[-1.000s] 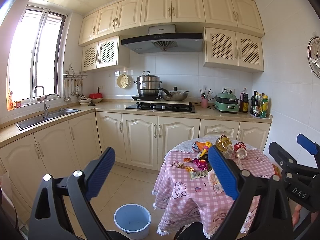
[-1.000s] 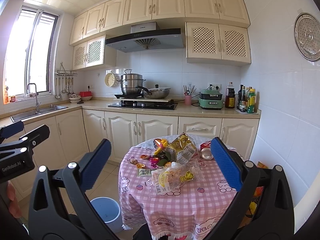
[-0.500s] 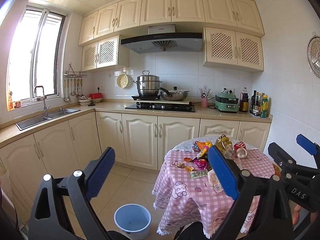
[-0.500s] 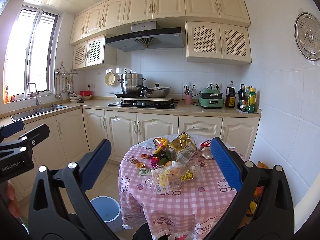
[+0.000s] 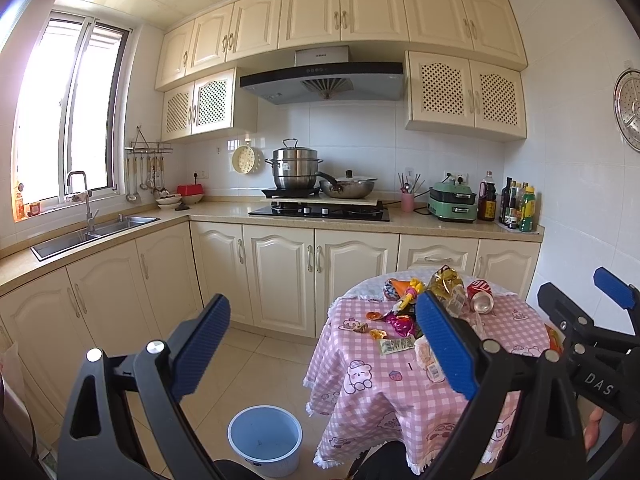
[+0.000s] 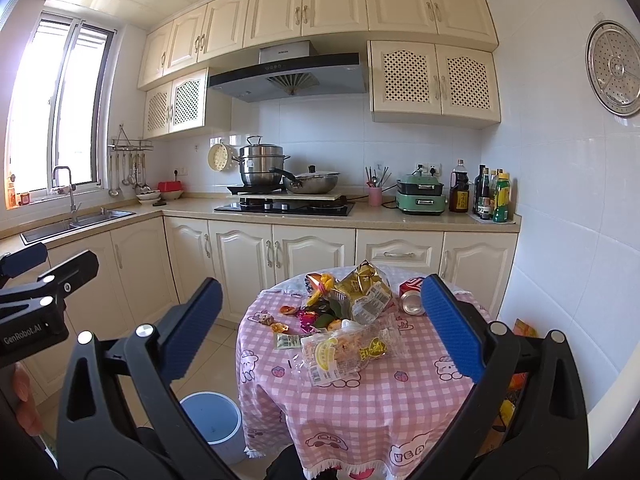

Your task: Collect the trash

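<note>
A round table with a pink checked cloth (image 6: pixel 360 396) (image 5: pixel 384 392) carries a heap of trash: a clear snack bag (image 6: pixel 348 350), a gold foil bag (image 6: pixel 366 286) (image 5: pixel 444 280), a crushed red can (image 6: pixel 412 294) (image 5: pixel 480 296), small candy wrappers (image 6: pixel 286 322) (image 5: pixel 372 326) and a green label (image 6: pixel 287 341) (image 5: pixel 396 346). A pale blue bin (image 5: pixel 265 438) (image 6: pixel 214 420) stands on the floor left of the table. My left gripper (image 5: pixel 322 350) is open, held above the floor short of the table. My right gripper (image 6: pixel 322 328) is open too, short of the table, nothing between its fingers.
Cream cabinets and a counter (image 5: pixel 224 212) run along the back and left walls, with a sink (image 5: pixel 92 232), hob and pots (image 5: pixel 320 208), and bottles (image 5: pixel 516 208). Tiled floor (image 5: pixel 248 364) lies between cabinets and table. A white wall (image 6: pixel 560 240) stands close on the right.
</note>
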The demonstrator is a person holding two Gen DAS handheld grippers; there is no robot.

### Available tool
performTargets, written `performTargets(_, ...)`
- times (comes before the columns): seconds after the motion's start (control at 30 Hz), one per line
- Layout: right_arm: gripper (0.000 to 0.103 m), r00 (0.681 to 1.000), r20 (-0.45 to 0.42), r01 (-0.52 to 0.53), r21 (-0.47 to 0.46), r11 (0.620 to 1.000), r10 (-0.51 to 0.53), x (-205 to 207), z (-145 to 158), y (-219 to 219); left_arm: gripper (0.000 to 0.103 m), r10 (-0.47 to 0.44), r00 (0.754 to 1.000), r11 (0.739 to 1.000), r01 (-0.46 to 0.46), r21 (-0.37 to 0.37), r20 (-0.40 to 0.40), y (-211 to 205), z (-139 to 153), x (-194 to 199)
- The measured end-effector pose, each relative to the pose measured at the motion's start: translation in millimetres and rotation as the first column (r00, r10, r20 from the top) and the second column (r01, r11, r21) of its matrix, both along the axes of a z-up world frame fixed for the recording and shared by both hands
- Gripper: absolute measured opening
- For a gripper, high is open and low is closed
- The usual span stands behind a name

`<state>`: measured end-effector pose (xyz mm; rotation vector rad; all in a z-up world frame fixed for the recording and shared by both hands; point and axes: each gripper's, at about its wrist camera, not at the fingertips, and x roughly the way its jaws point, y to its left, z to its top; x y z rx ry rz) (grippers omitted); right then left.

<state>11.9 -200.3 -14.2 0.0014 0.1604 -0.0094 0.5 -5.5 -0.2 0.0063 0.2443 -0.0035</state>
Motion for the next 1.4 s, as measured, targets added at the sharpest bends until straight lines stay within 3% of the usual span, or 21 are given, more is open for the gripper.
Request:
performTargets(0.83,0.097,0.999,-0.035,0.004,0.017,1.0,-0.004,9,-19,-7,0.092,0.003,0.999,1.0,-0.003,0.005,-0.04,2,-14,13)
performTargets(1.4,0.097,0.979,-0.199,0.05,0.087,0.995,-0.032,76,-55,-40,0.092,0.012,0.977,0.998,0.002,0.066,-0.211,-16,-59,94)
